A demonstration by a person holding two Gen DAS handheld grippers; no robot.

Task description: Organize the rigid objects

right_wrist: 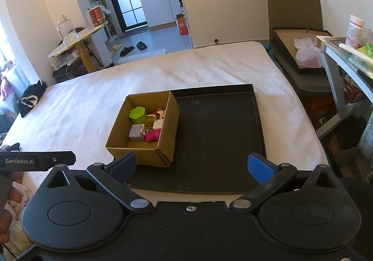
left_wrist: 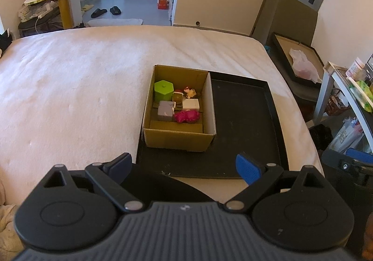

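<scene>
An open cardboard box (left_wrist: pixel 178 137) (right_wrist: pixel 121 144) stands on the left part of a black tray (left_wrist: pixel 244 125) (right_wrist: pixel 216 132) on a white bed. Inside it lie a green hexagonal container (left_wrist: pixel 163 90) (right_wrist: pixel 137 115), a grey block (left_wrist: pixel 166 110) (right_wrist: pixel 136 133), a white block (left_wrist: pixel 191 104) (right_wrist: pixel 157 124), a magenta piece (left_wrist: pixel 187 117) (right_wrist: pixel 152 135), a yellowish jar (left_wrist: pixel 178 97) (right_wrist: pixel 150 119) and a small figurine (left_wrist: pixel 190 92) (right_wrist: pixel 161 112). My left gripper (left_wrist: pixel 184 167) is open, near the tray's front edge, holding nothing. My right gripper (right_wrist: pixel 192 167) is open too, with the box's front corner close to its left finger.
The bed (left_wrist: pixel 70 88) (right_wrist: pixel 81 107) stretches wide to the left. The right half of the tray is bare. A second tray with a plastic bag (right_wrist: pixel 305 56) and a cluttered shelf (right_wrist: pixel 349 51) stand right of the bed. Part of the left gripper's body (right_wrist: pixel 37 160) shows at left.
</scene>
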